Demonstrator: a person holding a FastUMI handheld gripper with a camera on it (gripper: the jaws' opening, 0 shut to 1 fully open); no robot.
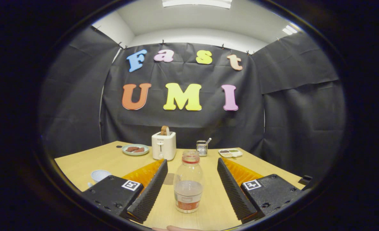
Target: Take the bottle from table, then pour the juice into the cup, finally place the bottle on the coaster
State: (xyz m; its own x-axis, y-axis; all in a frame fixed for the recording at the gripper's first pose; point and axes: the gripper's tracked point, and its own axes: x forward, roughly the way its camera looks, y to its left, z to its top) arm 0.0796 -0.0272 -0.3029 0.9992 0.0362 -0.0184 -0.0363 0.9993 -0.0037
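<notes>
Clear plastic bottle (188, 183) stands upright between the wide-open claw (192, 187) fingers, untouched; cup (100, 175) at ten o'clock on the table (90, 160).

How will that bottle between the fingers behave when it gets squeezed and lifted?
The bottle looks like thin clear plastic, so it may flex under a hard squeeze. It is under half full, so probably light, with juice sloshing when tilted. Tall and narrow, it could tip if one finger of the open hand-held gripper touches first.
</notes>
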